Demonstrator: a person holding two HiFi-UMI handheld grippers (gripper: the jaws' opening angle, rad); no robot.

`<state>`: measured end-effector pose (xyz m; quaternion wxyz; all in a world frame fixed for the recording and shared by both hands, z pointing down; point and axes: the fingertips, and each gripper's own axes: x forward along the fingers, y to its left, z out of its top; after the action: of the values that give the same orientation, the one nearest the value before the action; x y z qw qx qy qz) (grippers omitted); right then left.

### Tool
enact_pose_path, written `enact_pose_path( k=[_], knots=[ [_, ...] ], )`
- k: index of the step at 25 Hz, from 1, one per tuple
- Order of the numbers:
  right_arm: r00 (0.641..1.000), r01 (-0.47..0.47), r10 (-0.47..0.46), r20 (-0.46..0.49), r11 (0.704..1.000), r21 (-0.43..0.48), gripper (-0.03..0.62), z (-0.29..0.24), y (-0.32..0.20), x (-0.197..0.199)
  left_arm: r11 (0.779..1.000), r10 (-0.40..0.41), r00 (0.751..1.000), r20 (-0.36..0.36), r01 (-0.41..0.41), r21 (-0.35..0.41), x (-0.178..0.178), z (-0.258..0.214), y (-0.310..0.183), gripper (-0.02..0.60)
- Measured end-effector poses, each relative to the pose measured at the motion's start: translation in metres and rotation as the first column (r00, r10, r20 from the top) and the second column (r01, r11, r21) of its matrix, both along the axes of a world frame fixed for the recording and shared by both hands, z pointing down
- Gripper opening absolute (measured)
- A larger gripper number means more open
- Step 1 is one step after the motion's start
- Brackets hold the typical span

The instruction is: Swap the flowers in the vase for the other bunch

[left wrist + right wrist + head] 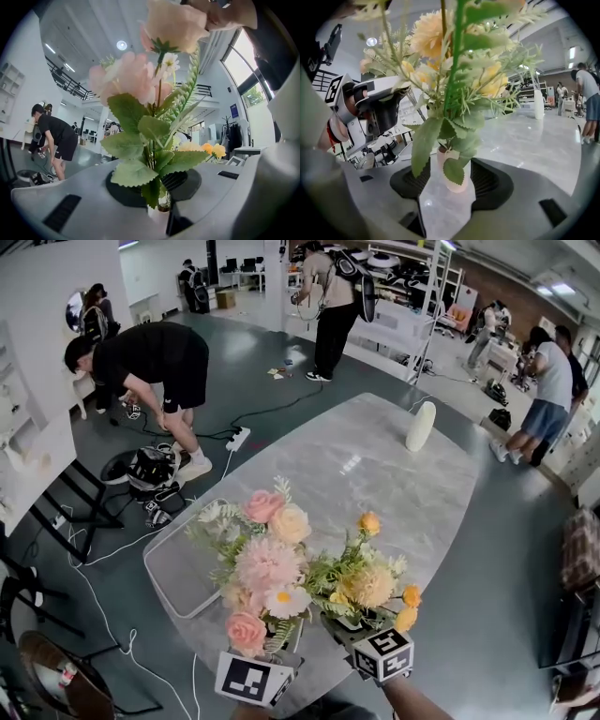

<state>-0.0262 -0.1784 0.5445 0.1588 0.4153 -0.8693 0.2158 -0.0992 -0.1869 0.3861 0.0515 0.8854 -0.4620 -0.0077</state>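
Pink flowers (267, 563) stood upright at the near left, their stems pinched between the narrow fingers of the left gripper (159, 213). Just to their right, the right gripper (446, 192) clamped a yellow bunch (370, 585) by its stems. Both hung above a marble table (403, 512). The white vase (420, 426) stood at the far right, well apart.

White vase (420, 426), pink bunch (267, 563), yellow-orange bunch (373, 585), grey marbled table (394, 488).

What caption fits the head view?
Left gripper holds pink flowers, right gripper yellow flowers; white vase stands beyond.
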Motion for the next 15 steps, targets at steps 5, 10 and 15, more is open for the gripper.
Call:
enact_pose_path(
  k=[5, 10, 15],
  knots=[
    [1.0, 0.004, -0.004, -0.01, 1.0, -0.002, 0.259, 0.007, -0.001, 0.002, 0.998, -0.055, 0.998, -0.013, 0.055, 0.013, -0.009, -0.008, 0.007, 0.074],
    [1.0, 0.008, -0.008, -0.017, 1.0, -0.005, 0.259, 0.011, 0.004, 0.006, 0.994, -0.103, 0.995, 0.005, 0.102, 0.026, -0.02, -0.008, 0.017, 0.074],
    [0.999, 0.025, -0.025, -0.027, 1.0, -0.01, 0.259, 0.013, 0.012, 0.005, 0.989, -0.146, 0.989, 0.021, 0.146, -0.006, -0.032, 0.007, 0.028, 0.074]
  ],
)
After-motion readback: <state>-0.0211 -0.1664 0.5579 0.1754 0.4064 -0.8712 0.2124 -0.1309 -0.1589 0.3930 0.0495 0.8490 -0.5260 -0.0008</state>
